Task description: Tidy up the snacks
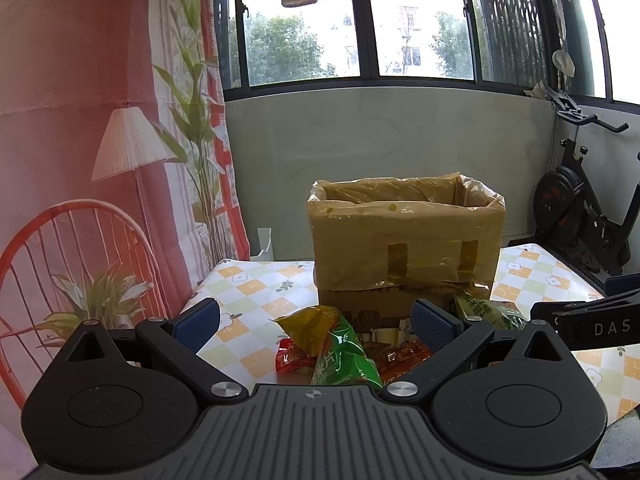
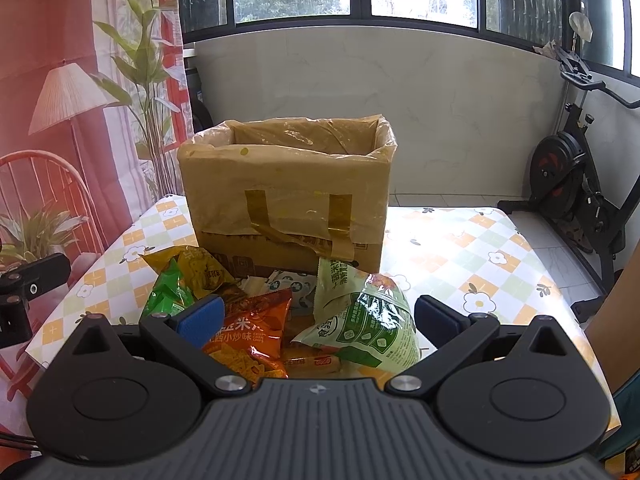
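One cardboard box (image 2: 286, 196), lined with clear plastic and open at the top, stands on the flower-patterned tablecloth (image 2: 492, 248) straight ahead of both tongs. Between box and tongs lies a heap of snack packets: perhaps seven, though overlap hides some. The right gripper (image 2: 318, 318) is spread wide, pinching nothing; an orange corn-chip bag (image 2: 252, 332) lies between its fingers beside a pale green bag (image 2: 368, 320). The left gripper (image 1: 316, 322) is equally spread, a green chip bag (image 1: 344, 356) and a yellow packet (image 1: 308, 326) lying between its fingers.
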The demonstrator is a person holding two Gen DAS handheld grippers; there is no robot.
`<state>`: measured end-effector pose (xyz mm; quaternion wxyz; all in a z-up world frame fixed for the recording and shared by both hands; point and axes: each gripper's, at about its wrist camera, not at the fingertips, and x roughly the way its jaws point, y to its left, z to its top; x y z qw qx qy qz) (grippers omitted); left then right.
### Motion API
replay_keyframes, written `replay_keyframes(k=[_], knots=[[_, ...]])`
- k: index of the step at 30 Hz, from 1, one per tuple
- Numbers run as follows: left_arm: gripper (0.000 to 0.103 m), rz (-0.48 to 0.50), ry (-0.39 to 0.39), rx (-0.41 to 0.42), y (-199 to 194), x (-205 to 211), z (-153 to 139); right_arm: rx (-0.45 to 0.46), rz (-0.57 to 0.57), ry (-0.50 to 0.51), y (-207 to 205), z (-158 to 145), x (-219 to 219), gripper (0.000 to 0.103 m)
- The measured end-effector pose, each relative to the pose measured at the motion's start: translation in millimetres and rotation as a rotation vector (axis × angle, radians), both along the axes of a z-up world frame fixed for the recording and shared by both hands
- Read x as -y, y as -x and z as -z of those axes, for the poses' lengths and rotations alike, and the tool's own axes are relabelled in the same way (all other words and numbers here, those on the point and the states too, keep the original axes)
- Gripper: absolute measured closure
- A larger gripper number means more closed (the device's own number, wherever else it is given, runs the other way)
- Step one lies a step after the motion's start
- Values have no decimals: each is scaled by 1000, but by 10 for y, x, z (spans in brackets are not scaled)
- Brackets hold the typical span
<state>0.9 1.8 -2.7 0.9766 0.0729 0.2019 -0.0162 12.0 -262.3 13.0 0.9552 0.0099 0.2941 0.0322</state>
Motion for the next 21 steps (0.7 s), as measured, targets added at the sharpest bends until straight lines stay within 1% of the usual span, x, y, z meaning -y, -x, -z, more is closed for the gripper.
replay_keyframes(k=[21], knots=[[1, 4, 3, -11, -7, 15, 24, -6, -2, 0, -9, 9, -9, 0]])
